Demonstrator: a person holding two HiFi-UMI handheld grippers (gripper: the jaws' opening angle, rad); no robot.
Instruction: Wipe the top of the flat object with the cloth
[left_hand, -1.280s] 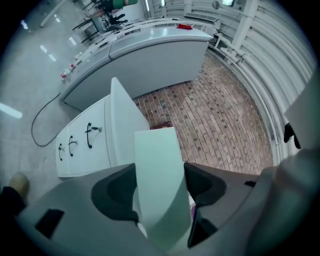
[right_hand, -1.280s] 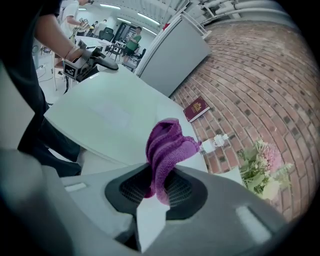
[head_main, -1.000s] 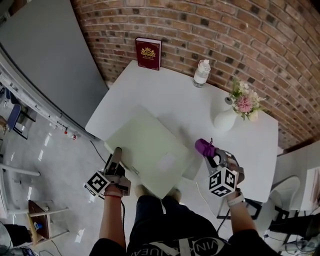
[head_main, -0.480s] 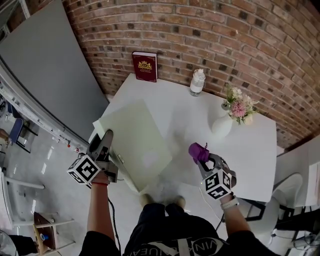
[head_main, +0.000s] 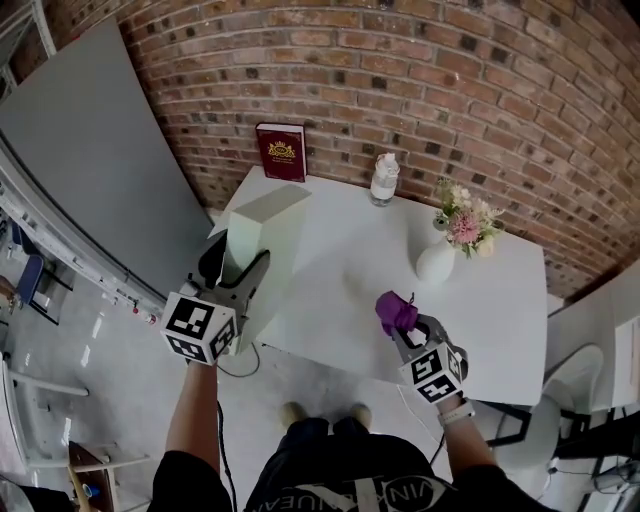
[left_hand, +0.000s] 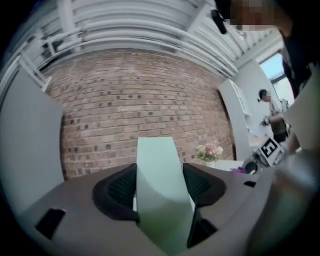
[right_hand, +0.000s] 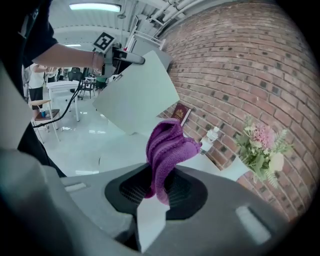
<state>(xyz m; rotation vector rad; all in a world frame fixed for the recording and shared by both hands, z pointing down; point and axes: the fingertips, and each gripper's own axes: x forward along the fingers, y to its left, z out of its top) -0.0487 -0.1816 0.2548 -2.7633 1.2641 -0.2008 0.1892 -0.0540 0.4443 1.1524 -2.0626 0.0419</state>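
1. My left gripper (head_main: 252, 278), held level, clamps the pale green flat board (head_main: 262, 222) upright at the white table's (head_main: 490, 300) left edge.
2. My right gripper (head_main: 405, 328) pinches the purple knitted cloth (head_main: 394, 310) above bare table.

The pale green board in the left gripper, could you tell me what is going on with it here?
A person holds a gripper in each hand. The left gripper grips the pale green board and holds it up on edge at the left end of the white table. The right gripper is shut on a purple cloth, clear of the board. No wiping is under way.
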